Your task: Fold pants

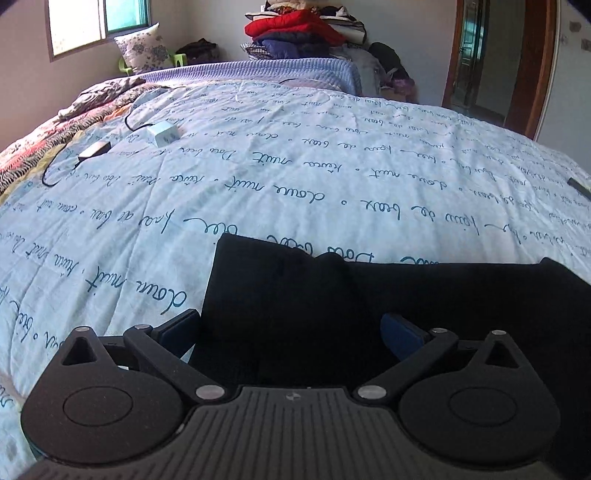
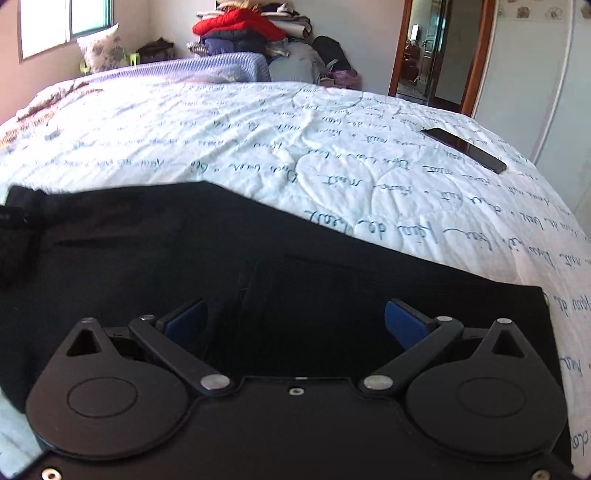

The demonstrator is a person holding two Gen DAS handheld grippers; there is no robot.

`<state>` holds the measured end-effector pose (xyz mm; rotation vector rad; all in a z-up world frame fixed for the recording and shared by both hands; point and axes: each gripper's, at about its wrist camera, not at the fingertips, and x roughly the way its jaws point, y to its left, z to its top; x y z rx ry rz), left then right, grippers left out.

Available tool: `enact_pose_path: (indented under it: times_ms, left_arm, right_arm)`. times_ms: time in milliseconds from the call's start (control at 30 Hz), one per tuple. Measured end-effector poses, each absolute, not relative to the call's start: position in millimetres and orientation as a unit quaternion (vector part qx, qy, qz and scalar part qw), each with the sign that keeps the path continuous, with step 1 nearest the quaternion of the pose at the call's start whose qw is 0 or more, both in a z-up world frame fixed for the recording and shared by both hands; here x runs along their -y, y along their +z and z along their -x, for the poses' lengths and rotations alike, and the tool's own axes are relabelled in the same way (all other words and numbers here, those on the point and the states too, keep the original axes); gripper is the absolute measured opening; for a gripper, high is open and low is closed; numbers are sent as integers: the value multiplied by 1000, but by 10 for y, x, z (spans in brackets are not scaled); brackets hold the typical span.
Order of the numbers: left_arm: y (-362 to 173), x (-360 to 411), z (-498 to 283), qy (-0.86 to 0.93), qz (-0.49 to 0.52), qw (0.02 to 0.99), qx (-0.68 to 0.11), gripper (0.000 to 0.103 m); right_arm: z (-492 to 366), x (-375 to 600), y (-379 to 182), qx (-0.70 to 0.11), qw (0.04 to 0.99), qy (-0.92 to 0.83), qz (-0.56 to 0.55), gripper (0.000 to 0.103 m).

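Black pants (image 1: 369,295) lie flat on the white quilt with blue script (image 1: 258,166). In the left wrist view my left gripper (image 1: 291,328) is open, its blue-padded fingers spread over the pants' left end, holding nothing. In the right wrist view the pants (image 2: 184,251) spread wide across the near part of the bed, with a rumpled end at the far left. My right gripper (image 2: 295,317) is open above the pants near their right edge, with nothing between its fingers.
A white charger block (image 1: 164,134) and a black adapter with cable (image 1: 94,149) lie at the quilt's left. A black phone (image 2: 465,149) lies at the right. A pillow (image 1: 146,48), a clothes pile (image 1: 299,31) and a doorway (image 2: 428,48) are beyond the bed.
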<state>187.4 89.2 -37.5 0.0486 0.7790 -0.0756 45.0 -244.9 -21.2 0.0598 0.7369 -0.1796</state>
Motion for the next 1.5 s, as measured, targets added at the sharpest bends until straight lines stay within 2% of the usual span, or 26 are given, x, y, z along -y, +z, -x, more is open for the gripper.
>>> enact_pose_path:
  times_ms: [167,267,433,567,633,733,867,1000,1133,1333,1433,1500]
  left_arm:
    - [-212,-621,-1658,-59,-25,929,-363,102]
    - [-166,-225,-1491,-90,-48,930,-354,102]
    - [-155,449,-1233,-113,-87,935,-326,102]
    - [-158,727,-1177,-109,-92,937,-319,102]
    - [-177,735,-1205,-81,-102,944,-305,103]
    - [-252,534,-1322,16,-134,954,-268,103]
    - [-405,-104,-1670,93,-133,932,-324,103]
    - [-229,-748,-1738,155,-101,932,-313,103]
    - [-27,-1126,-1659,133,-50,936,-323,103]
    - [42,-1333,-1434,38,-35,940,-338,103]
    - [49,-1598,-1442,-19,27,938,-344,102]
    - [70,-1862,-1416,-37,102,941,-321,101]
  right_arm:
    - [-243,2902,-149,-343,922,-179,22,103]
    - [-163,3186,-190,-349,913,-212,9,103]
    - [-20,3434,-197,-335,922,-190,-40,102]
    - [-31,3445,-211,-335,924,-186,-13,100]
    - [-47,3480,-186,-335,925,-182,4,95]
    - [-64,3596,-123,-340,924,-175,9,95]
    - [-16,3532,55,-309,942,-130,-25,95]
    - [-172,3012,170,-278,960,-6,-42,95]
    - [-497,2133,183,-274,956,107,12,95]
    - [-685,852,68,-261,927,237,125,95]
    - [-657,458,-2,-240,920,232,206,95]
    - [-634,329,-19,-230,917,216,242,95]
